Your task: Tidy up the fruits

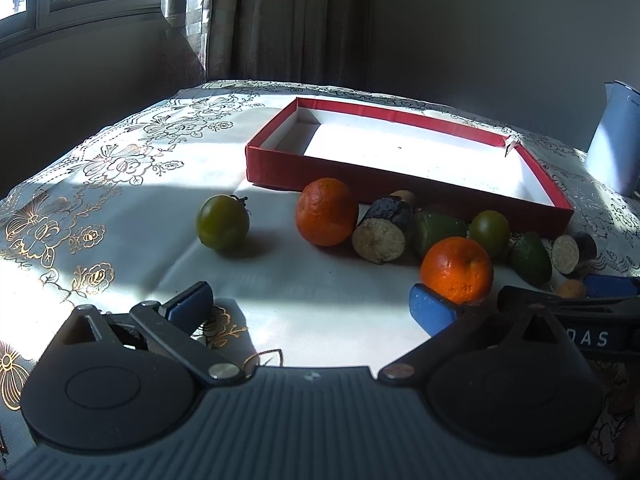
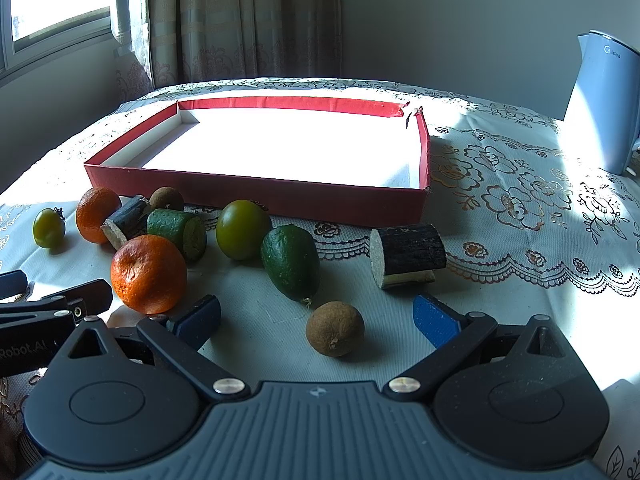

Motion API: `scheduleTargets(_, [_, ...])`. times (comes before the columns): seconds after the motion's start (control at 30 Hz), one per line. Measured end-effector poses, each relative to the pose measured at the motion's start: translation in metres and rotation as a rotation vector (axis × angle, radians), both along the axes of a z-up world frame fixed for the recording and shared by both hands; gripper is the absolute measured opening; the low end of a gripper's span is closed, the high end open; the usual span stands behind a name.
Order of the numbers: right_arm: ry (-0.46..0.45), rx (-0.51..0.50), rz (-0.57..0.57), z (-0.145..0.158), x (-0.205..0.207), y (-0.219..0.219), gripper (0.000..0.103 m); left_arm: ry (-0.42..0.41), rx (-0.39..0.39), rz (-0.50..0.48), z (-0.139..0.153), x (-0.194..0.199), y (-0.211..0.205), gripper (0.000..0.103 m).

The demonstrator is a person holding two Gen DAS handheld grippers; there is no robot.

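Between the spread jaws of the right gripper (image 2: 316, 316) a small brown fruit (image 2: 335, 329) is framed, lying on the desk (image 2: 520, 216) and not yet touched. The jaws of the left gripper (image 1: 312, 308) are likewise held wide, with nothing pinched; an orange (image 1: 457, 270) sits just beyond its right finger, seemingly touching the blue pad.

Further out, the other fruits are strewn in a loose row before the red tray (image 2: 256, 190), which holds nothing: an avocado (image 2: 290, 262), two green tomatoes (image 2: 243, 229) (image 2: 49, 227), a second orange (image 2: 97, 214), a cut green piece (image 2: 176, 232) and two dark cut pieces (image 2: 408, 254) (image 2: 126, 220). A kettle (image 2: 604, 104) stands well apart at the far right.

The step in hand is judged to be a first pick. The brown fruit is best taken by lowering the right jaws so that it is centred between the pads, then closing gently, since a round fruit may roll or squirt out if caught off-centre. The tray's near wall must be cleared before release. The two grippers are close together, so a clash is to be avoided.
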State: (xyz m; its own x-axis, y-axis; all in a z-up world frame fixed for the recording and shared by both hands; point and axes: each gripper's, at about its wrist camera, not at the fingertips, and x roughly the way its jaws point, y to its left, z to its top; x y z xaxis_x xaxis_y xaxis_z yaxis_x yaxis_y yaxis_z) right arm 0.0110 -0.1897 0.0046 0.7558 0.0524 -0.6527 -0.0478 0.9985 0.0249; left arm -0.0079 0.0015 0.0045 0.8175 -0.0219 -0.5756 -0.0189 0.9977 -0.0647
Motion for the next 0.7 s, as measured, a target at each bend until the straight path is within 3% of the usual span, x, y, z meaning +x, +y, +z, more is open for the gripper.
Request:
scheduleTargets(0.3, [0.0,0.0,0.0,0.0002,-0.0005,0.0001,0.103,-0.023,-0.036,0.022,0.0022,-0.0042,0.0053,0.103])
scheduleTargets(0.7, [0.0,0.0,0.0,0.0005,-0.001,-0.0001,0.103,-0.003,-0.007,0.014,-0.0005,-0.0022,0.0016,0.103])
